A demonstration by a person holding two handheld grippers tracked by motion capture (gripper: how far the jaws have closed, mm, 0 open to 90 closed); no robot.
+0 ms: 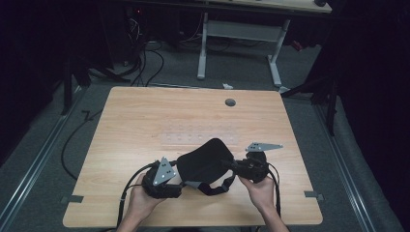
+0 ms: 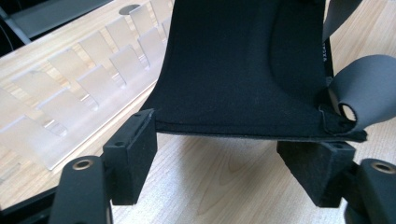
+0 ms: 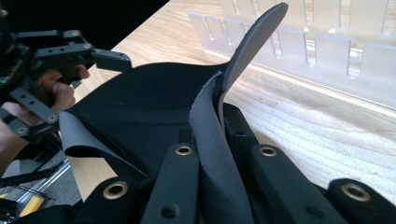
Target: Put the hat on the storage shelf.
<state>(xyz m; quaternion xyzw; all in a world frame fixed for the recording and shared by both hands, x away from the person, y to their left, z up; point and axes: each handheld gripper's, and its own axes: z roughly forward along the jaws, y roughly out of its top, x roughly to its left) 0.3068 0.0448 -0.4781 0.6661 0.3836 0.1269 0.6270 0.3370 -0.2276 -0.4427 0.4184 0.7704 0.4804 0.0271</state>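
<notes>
One black fabric piece, two grippers, one clear slotted rack on the wooden table. The fabric piece lies at the table's near middle, between both grippers. The right gripper is clamped on a grey-backed fold of its edge. The left gripper stands released, jaws spread; the fabric's hem lies just beyond its pads, not pinched.
</notes>
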